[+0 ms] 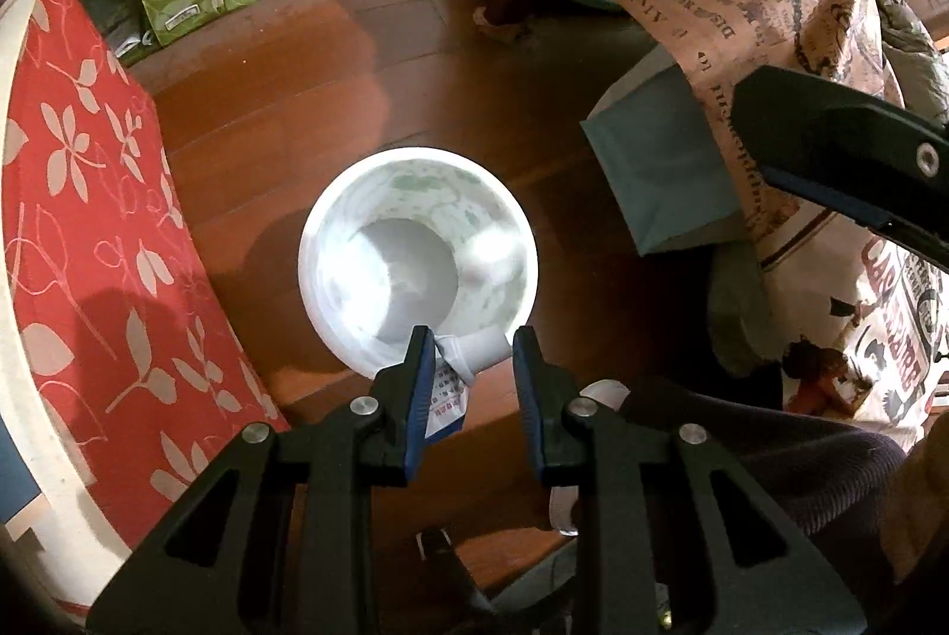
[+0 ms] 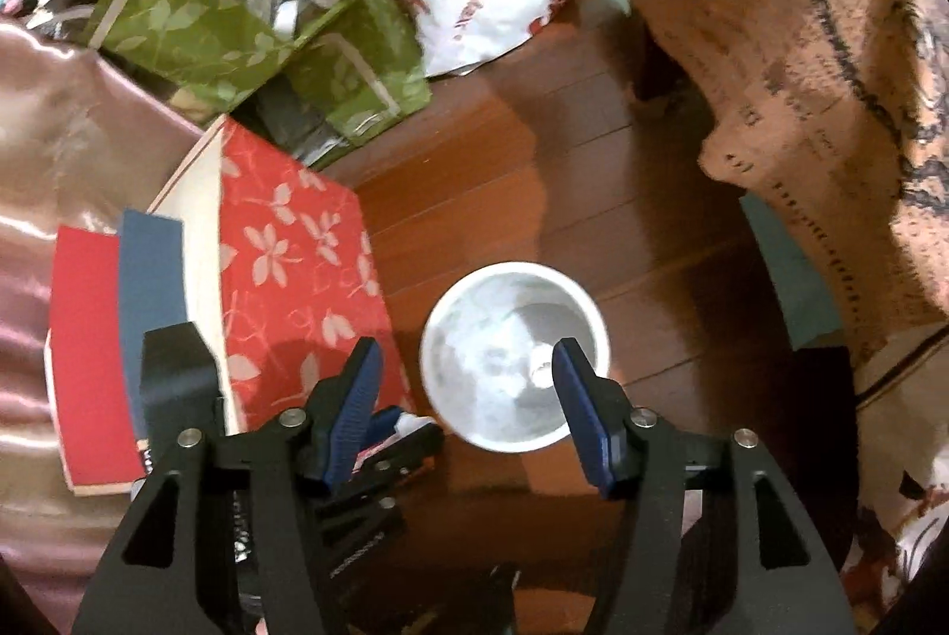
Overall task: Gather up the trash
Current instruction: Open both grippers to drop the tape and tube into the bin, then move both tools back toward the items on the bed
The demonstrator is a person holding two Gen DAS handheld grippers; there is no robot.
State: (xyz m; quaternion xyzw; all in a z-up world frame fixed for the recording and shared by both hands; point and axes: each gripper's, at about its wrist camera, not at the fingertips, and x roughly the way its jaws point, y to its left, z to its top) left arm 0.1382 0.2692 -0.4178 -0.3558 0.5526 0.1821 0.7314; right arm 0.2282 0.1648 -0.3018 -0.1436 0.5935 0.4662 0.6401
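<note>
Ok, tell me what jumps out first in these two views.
The white bin stands open on the wooden floor, dead centre. The left gripper holds a squeezed white tube over its near rim. The red floral box fills the left side.

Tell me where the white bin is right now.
The white bin stands on the wooden floor, centre of both wrist views, between the red floral box on its left and the grey paper bag on its right, just beyond the left gripper.

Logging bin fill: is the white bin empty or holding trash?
Looks empty: the white bin stands upright, its bare bottom visible from above in both views.
</note>
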